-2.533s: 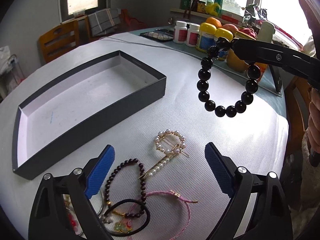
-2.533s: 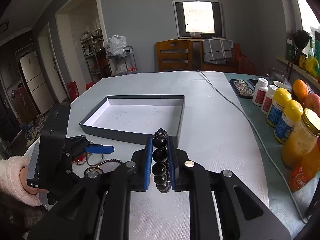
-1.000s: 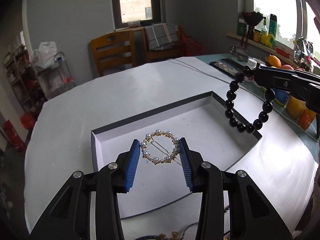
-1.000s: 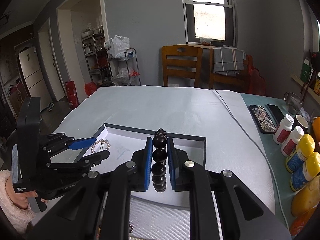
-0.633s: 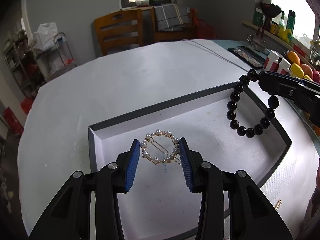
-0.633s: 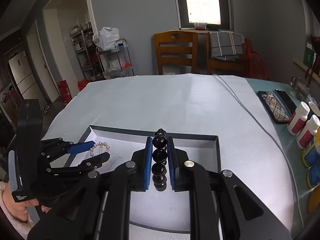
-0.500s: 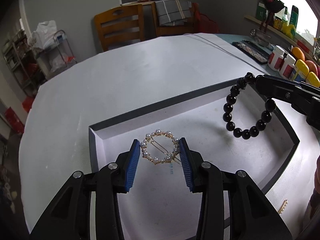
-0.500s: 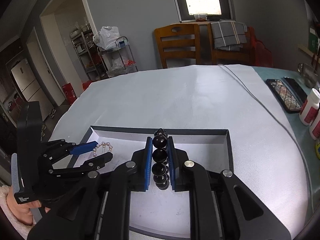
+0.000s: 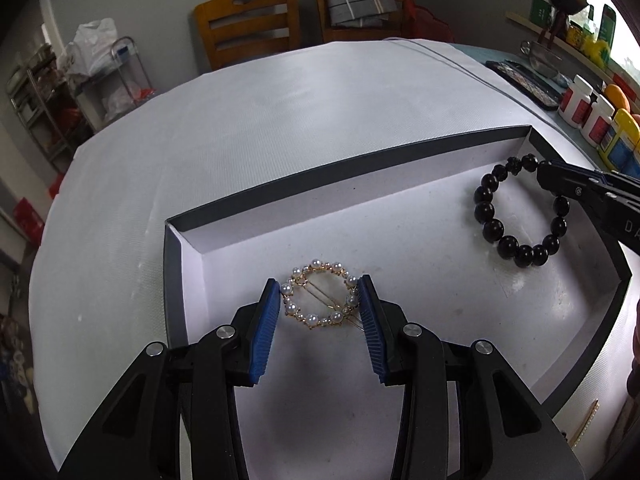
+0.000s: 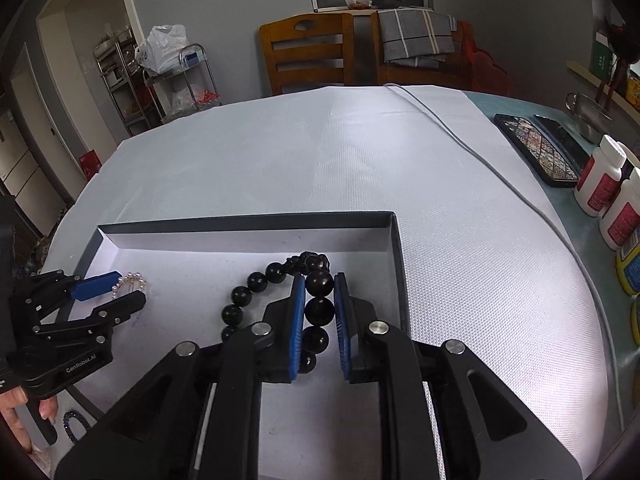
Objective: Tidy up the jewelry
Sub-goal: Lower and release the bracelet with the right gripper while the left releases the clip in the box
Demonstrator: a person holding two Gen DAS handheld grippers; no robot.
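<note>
A white textured cloth covers the round surface, and a thin grey cable runs across its right side toward the far edge. Along the right rim stand white bottles with red labels and yellow-capped bottles, next to a dark rectangular tray that seems to hold a patterned grid, though its contents are too small to make out. Beyond the surface sit two wooden chairs, one draped with a grey checked cloth, and a wire rack topped by a white plastic bag stands by the wall.
</note>
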